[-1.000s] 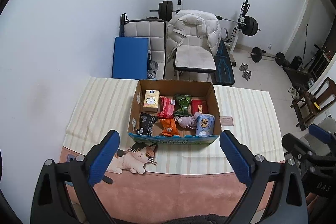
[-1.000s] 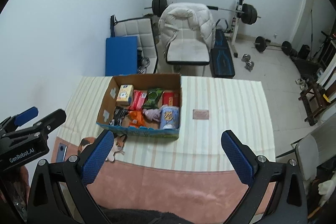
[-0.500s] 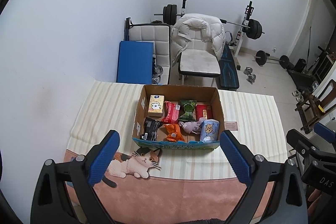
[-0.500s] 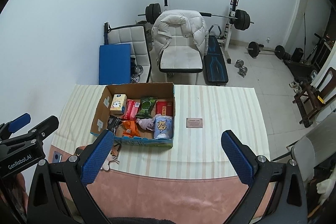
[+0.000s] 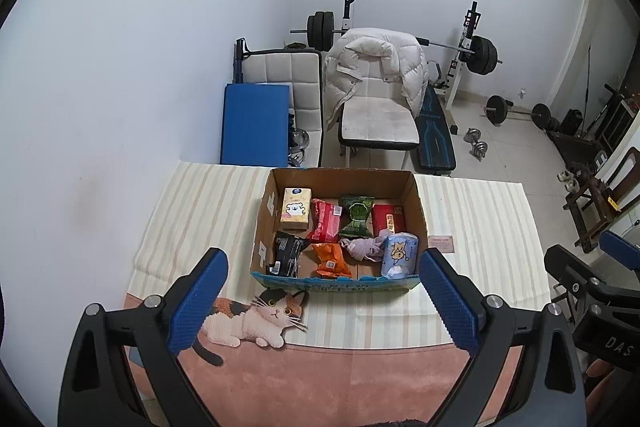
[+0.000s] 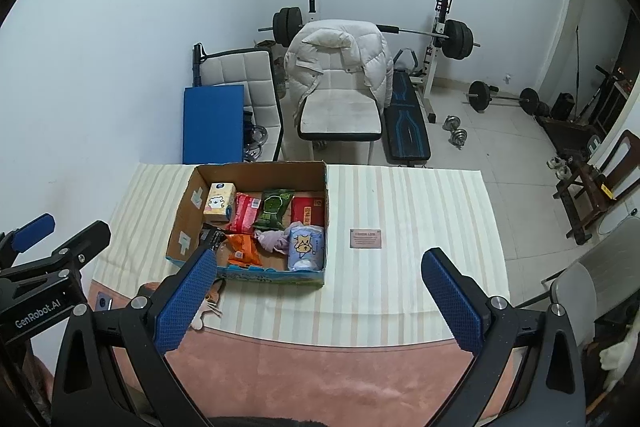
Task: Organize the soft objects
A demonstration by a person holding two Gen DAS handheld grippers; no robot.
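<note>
Since a second ago both cameras have pulled up and back: the cardboard box [image 5: 338, 227] sits lower and a bit smaller in the middle of each frame, and more of the pink mat edge shows at the bottom. Nothing in the box has moved in that time, so the pull-back looks like a step away from the box, which fits a pause before reaching in as well as a look over things already sorted. The left gripper [image 5: 322, 301] is wide apart with nothing between its blue pads, and the right gripper [image 6: 318, 301] is spread just the same and empty too. All the soft things lie inside the box, at the centre of the left view: a tissue pack [image 5: 296, 214] at the upper left, a red packet [image 5: 326, 226], a green packet [image 5: 356, 215] and a red box [image 5: 388, 221] along the back, then a black packet [image 5: 288, 253], an orange packet [image 5: 330, 259], a crumpled purple cloth [image 5: 366, 249] and a blue tissue roll [image 5: 398, 253] along the front. The left view shows the whole cat picture [image 5: 256, 319] on the mat, below the box; in the right view a finger hides most of it. The right view shows the small card [image 6: 366, 239] lying apart on the striped cloth [image 6: 412, 247], right of the box, and the left gripper's body in its lower left corner.
</note>
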